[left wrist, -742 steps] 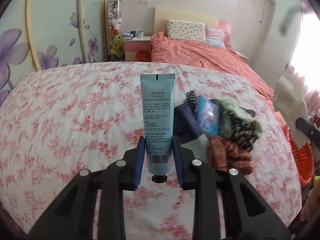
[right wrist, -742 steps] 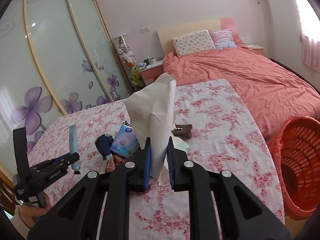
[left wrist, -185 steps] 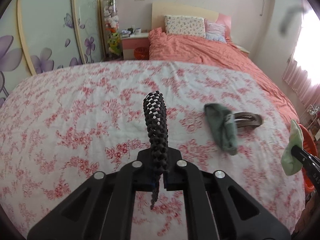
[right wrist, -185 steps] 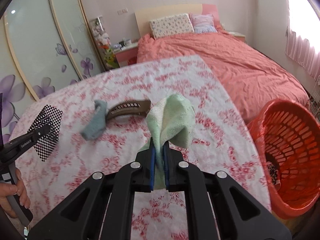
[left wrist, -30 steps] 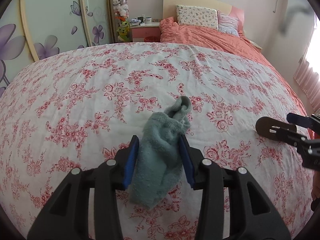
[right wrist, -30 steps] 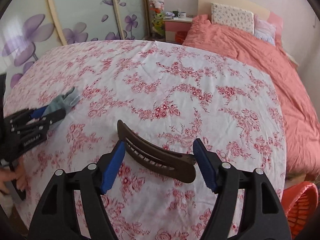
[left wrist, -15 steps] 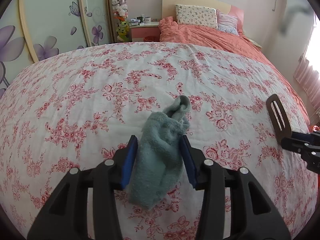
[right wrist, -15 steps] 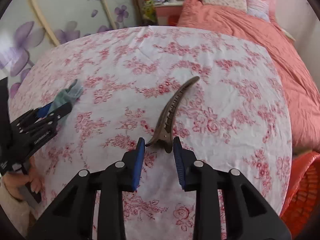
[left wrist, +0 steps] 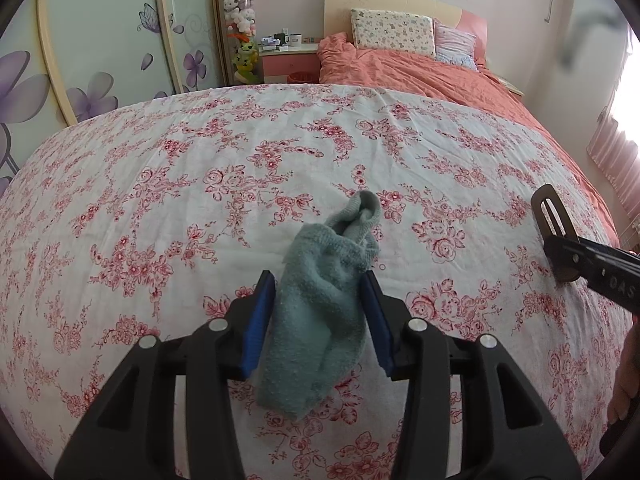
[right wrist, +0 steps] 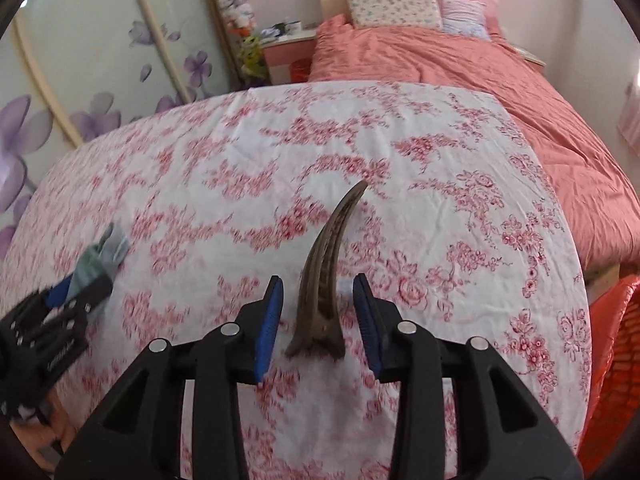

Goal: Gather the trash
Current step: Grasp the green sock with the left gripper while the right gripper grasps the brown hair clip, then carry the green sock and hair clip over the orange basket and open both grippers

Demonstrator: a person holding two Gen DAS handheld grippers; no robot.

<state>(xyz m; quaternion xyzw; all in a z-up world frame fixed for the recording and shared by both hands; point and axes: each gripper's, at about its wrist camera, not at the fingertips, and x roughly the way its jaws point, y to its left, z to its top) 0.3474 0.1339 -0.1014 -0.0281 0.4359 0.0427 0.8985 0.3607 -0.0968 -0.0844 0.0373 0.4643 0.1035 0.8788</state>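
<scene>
A grey-green sock point(left wrist: 320, 320) sits between the blue pads of my left gripper point(left wrist: 318, 280), which is shut on it just above the floral cloth point(left wrist: 180, 168). The right wrist view shows the same sock point(right wrist: 110, 250) sticking out of the left gripper point(right wrist: 80, 284) at the left. A brown hair clip point(right wrist: 332, 252) stands between the pads of my right gripper point(right wrist: 318, 280), pointing away. Those jaws are opening, and cloth shows on both sides of the clip. In the left wrist view, the clip point(left wrist: 550, 212) rises at the right edge by the right gripper point(left wrist: 560, 258).
A red mesh basket point(right wrist: 616, 360) stands beyond the cloth's right edge. Behind lies a bed with a coral duvet point(left wrist: 420, 76) and pillows, a pink nightstand point(left wrist: 288, 60), and flowered sliding doors point(left wrist: 100, 40). A person's hand point(left wrist: 624, 380) holds the right gripper.
The right jaws closed in around the hair clip, which swung from lying crosswise to pointing away, then parted a little. The left gripper and sock have not moved.
</scene>
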